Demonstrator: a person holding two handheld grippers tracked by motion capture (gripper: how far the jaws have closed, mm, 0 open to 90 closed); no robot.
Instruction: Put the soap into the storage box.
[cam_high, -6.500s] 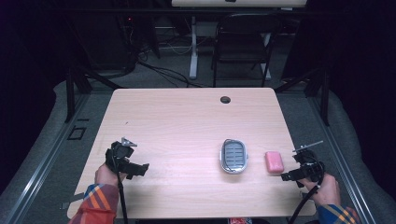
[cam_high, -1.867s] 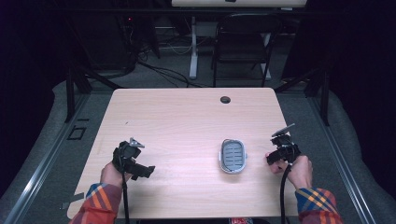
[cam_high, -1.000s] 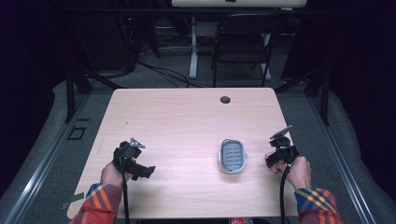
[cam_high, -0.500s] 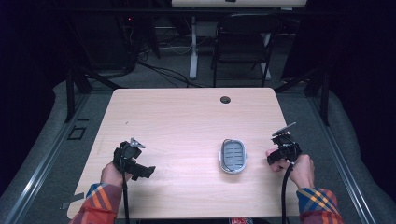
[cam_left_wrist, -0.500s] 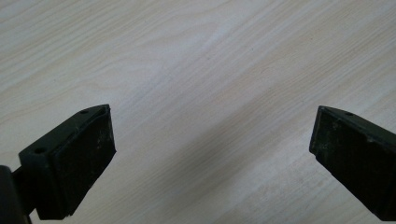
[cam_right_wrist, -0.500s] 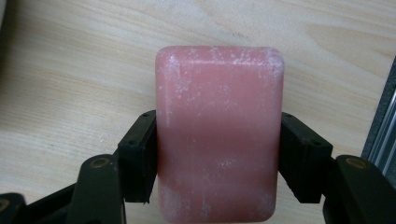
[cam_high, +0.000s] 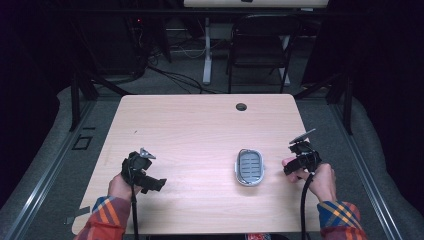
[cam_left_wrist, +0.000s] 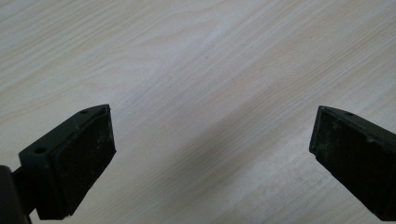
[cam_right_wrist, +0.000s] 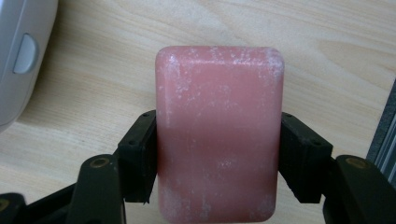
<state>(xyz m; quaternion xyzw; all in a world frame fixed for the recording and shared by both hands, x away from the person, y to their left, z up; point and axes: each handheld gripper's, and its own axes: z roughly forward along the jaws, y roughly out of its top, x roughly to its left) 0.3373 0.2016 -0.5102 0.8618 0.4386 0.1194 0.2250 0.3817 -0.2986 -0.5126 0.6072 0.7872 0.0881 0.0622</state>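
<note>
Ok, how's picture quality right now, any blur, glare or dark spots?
High view: table evenly lit, surroundings nearly black, image soft. Left gripper view: wood grain slightly soft, faint pale sheen, no harsh glare. Right gripper view: pink soap bar sharp, its lower half shaded between the jaws.

One wooden table (cam_high: 200, 130) bears one grey soap dish (cam_high: 249, 167) at about five o'clock from its middle, and one round dark grommet (cam_high: 241, 106) at one o'clock. One pink soap bar (cam_right_wrist: 218, 133) shows in the right gripper view. Two grippers: left gripper (cam_high: 159, 184) at seven o'clock, right gripper (cam_high: 286, 165) at four. One dark chair (cam_high: 262, 47) stands beyond, at twelve.
</note>
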